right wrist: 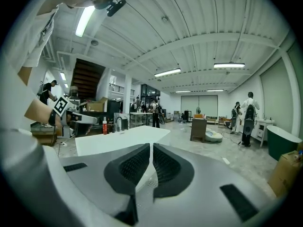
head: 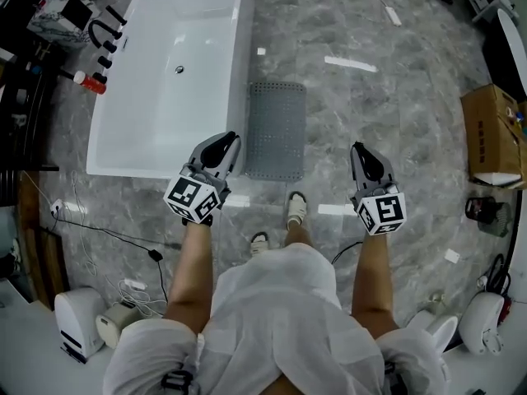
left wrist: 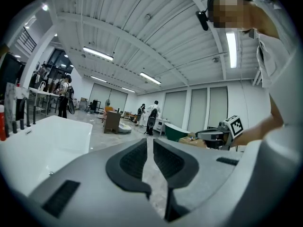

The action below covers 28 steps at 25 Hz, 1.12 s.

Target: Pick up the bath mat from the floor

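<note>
A grey rectangular bath mat (head: 276, 130) with a dotted surface lies flat on the marble floor, against the long side of a white bathtub (head: 165, 64). I hold my left gripper (head: 227, 143) above the mat's near left corner, shut, with nothing between its jaws. My right gripper (head: 359, 151) hangs to the right of the mat, over bare floor, also shut and holding nothing. In the left gripper view the jaws (left wrist: 149, 144) meet in front of the room. In the right gripper view the jaws (right wrist: 150, 148) meet too, with the tub (right wrist: 120, 138) behind them.
A cardboard box (head: 494, 134) stands at the right. A red-capped bottle (head: 89, 81) and dark fittings lie left of the tub. Cables (head: 107, 233) and white appliances (head: 78, 319) are at the lower left. The person's sandalled feet (head: 296, 208) stand just below the mat.
</note>
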Each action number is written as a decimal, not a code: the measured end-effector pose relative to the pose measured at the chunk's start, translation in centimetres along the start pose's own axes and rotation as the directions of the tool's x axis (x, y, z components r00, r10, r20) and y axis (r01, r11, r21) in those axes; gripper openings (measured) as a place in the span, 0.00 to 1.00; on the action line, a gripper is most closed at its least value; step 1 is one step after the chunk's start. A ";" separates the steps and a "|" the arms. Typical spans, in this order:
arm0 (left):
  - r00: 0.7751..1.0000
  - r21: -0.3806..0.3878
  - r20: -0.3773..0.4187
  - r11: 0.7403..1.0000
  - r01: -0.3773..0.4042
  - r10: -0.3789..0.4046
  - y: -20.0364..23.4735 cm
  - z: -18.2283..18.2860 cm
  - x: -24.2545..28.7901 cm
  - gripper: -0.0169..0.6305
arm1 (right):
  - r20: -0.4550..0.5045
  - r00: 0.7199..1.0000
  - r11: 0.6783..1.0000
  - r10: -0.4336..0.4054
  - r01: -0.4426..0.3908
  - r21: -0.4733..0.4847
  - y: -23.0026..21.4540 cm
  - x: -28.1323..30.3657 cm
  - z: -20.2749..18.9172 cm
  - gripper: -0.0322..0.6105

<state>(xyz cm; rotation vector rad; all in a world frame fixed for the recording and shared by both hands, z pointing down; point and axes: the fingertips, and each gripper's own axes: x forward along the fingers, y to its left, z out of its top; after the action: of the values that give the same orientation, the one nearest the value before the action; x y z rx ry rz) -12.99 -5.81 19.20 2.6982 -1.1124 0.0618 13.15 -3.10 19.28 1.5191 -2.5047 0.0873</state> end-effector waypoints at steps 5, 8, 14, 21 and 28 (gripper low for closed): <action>0.998 0.015 0.007 0.998 0.058 -0.058 0.1 -4.9 5.3 0.08 | -0.009 0.999 0.999 0.032 -0.032 -0.021 -1.4 3.8 -6.0 0.10; 0.997 0.020 0.004 0.996 0.083 -0.083 0.6 -9.0 8.2 0.08 | -0.014 0.999 0.999 0.043 -0.043 -0.017 -1.8 6.1 -10.5 0.10; 0.992 0.010 -0.038 0.993 0.117 -0.117 2.6 -19.3 13.2 0.08 | -0.015 0.998 0.998 0.067 -0.067 0.004 -2.1 10.4 -19.6 0.10; 0.978 -0.018 -0.125 0.986 0.167 -0.168 4.9 -33.7 17.9 0.14 | -0.029 0.991 0.992 0.130 -0.129 0.014 -2.0 14.9 -31.7 0.10; 0.936 -0.027 -0.253 0.969 0.246 -0.245 6.9 -50.3 21.2 0.27 | -0.063 0.979 0.980 0.196 -0.195 0.026 -1.4 19.4 -45.8 0.13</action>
<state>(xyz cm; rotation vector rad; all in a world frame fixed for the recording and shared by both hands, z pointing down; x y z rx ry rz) -0.43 -14.14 72.12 2.7131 -0.6967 0.3589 12.50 -13.37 68.01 1.2512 -2.6010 0.1898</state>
